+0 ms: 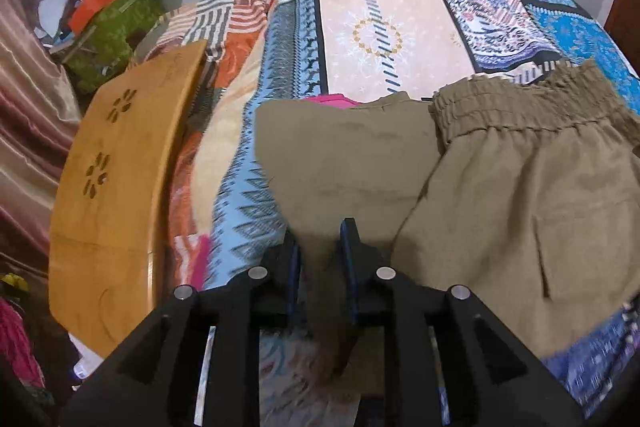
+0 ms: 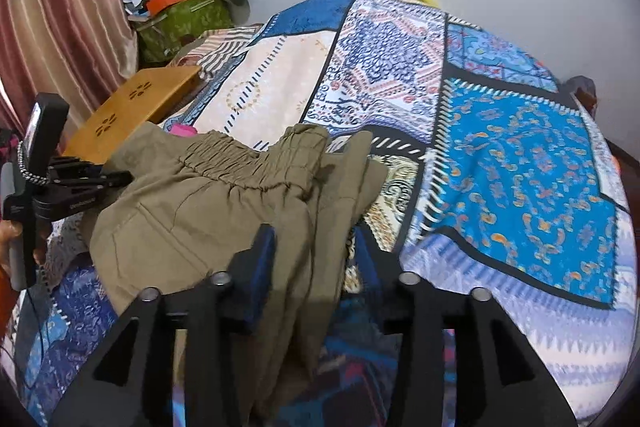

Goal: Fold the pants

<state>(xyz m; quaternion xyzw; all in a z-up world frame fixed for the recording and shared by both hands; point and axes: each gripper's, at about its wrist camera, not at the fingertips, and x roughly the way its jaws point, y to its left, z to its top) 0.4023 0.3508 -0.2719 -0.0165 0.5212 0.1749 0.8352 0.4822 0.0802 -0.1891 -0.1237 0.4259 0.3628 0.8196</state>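
Now, seen from the left wrist camera, a pair of olive pants point(image 1: 500, 179) lies on a bed covered by a patchwork quilt point(image 1: 392, 23) of blue, cream and paisley panels. The pants look like a soft, matte woven cloth; the gathered elastic waistband point(image 1: 516, 99) is puckered into ridges, and a flatter flap of the same cloth point(image 1: 344, 147) is laid over to its left. The left gripper point(image 1: 322, 255), black with blue pads, has its jaws narrowly parted with a ridge of olive cloth running between them; whether the pads press on it cannot be told. A flat wooden board point(image 1: 116, 187) with flower-shaped cut-outs sits off to the left of the quilt. From the right wrist camera, the same pants point(image 2: 208, 203) appear bunched and doubled, the waistband lying towards the far side of the bed, with a pocket seam visible. The right gripper point(image 2: 316, 259) has its jaws set fairly wide, straddling hanging folds of cloth; its left pad point(image 2: 260, 267) sits against the cloth, and the other finger stands clear. The left tool point(image 2: 60, 187) shows at the pants' far left edge. The fold appears just laid down and both tools seem to be letting go. Next comes drawing both tools clear without dragging the cloth, then taking a fresh grip for another fold.
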